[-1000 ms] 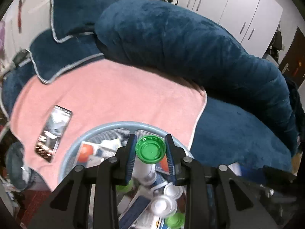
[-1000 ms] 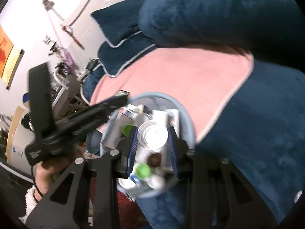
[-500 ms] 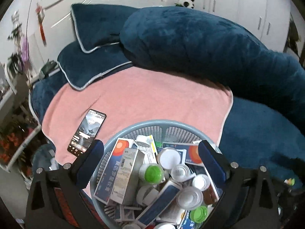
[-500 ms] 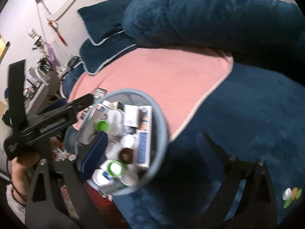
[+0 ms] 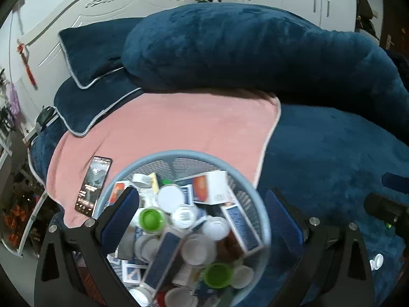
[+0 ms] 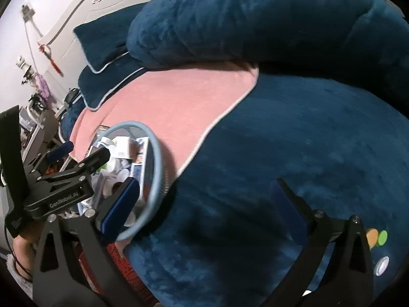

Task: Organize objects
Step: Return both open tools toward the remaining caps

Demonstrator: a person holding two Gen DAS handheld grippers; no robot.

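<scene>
**Both grippers empty above a crowded basket**

Our left gripper point(image 5: 202, 204) hung wide open over the blue basket point(image 5: 258, 199), holding nothing; our right gripper point(image 6: 204, 194) was spread just as wide and just as empty, hovering over the dark blue bedspread point(image 6: 306, 140) to the basket's right. The basket sat near the bed's edge, partly on the pink towel point(image 5: 191, 122), heaped with medicine boxes point(image 5: 212, 186), white-capped bottles point(image 5: 170, 197) and two green-capped bottles point(image 5: 150, 218); a few loose caps point(image 6: 377, 236) lay on the bedspread at the right, well apart from the basket.

We judged the main risk to be the pile itself; boxes leaned on bottles at odd angles, so closing on one item could drag or tip its neighbours, and a round cap might slip from the pads. The basket rested on soft bedding close to the edge; a downward push on its rim could tilt it and spill the contents toward the floor. The two grippers were near each other at the basket, so reaching in together might make them knock.

A phone point(image 5: 93, 186) lay on the towel just beside the basket's left rim, within reach of a stray swing; the big blue bolster point(image 5: 242, 51) and pillows point(image 5: 89, 58) stood behind, well clear.
</scene>
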